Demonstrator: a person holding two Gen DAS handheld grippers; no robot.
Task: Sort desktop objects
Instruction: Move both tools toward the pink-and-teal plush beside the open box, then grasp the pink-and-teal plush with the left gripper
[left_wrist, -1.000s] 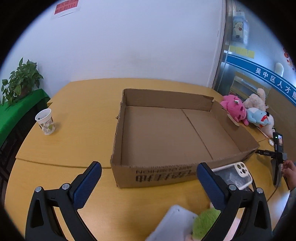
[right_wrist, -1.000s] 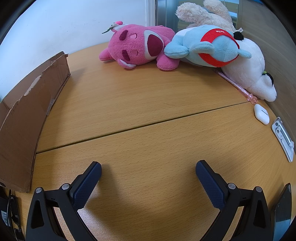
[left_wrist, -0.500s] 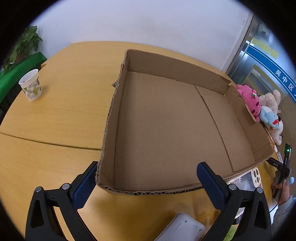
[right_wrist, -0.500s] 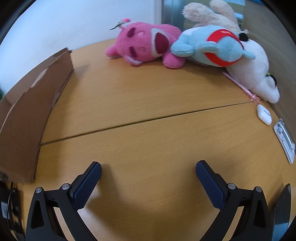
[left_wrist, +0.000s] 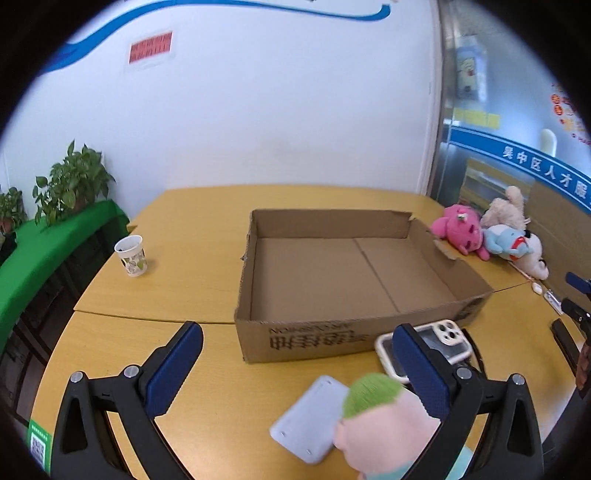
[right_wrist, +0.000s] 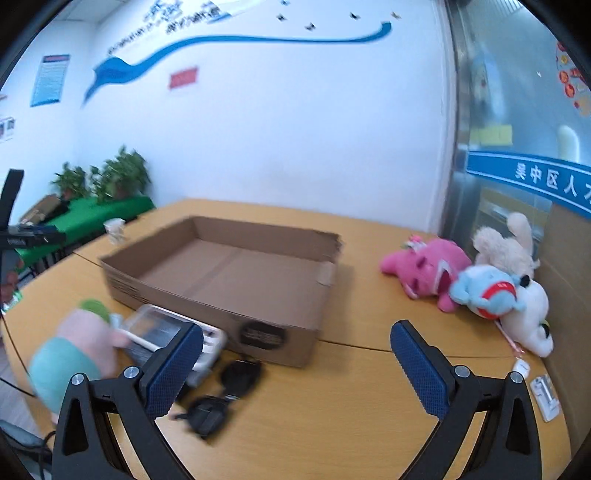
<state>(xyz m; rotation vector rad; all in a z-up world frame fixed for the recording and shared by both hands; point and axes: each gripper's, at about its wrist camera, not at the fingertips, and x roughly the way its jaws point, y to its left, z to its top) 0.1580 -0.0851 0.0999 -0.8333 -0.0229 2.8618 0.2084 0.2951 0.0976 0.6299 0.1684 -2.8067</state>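
1. Left tool (left_wrist: 295, 365): I hold it above the counter (left_wrist: 184, 295) with its blue pads spread wide and nothing between them.
2. Right tool (right_wrist: 295, 363): likewise spread wide and carrying nothing, hovering over bare wood.
3. Green-haired plush doll (left_wrist: 384, 417): lies closest to my left tool, low between its pads. I judge it soft and light; a pinch across the head or body should hold, though it will squash.
4. Grey slab (left_wrist: 314, 421): a flat rounded rectangle touching the doll's left side. It looks stiff, thin and smooth, so I would take it by the long edges; it may slip.
5. Phone case (left_wrist: 432, 343): white-rimmed and clear, just in front of the box's near wall, partly hidden by my left tool's right pad. Probably light, springy and slick; grip across the rim.
6. Black cable bundle (right_wrist: 225, 395): beside the phone case in the right wrist view, blurred. Floppy, I expect; grab the thickest clump.
7. Cardboard box (left_wrist: 332, 336): open, shallow, nothing inside; presumably where things go.
8. Pink plush (right_wrist: 424, 273), blue plush (right_wrist: 484, 291) and white plush (right_wrist: 532, 317): heaped together right of the box, well apart from both tools.
9. Paper cup (left_wrist: 131, 254): upright, left of the box, easily crushed.
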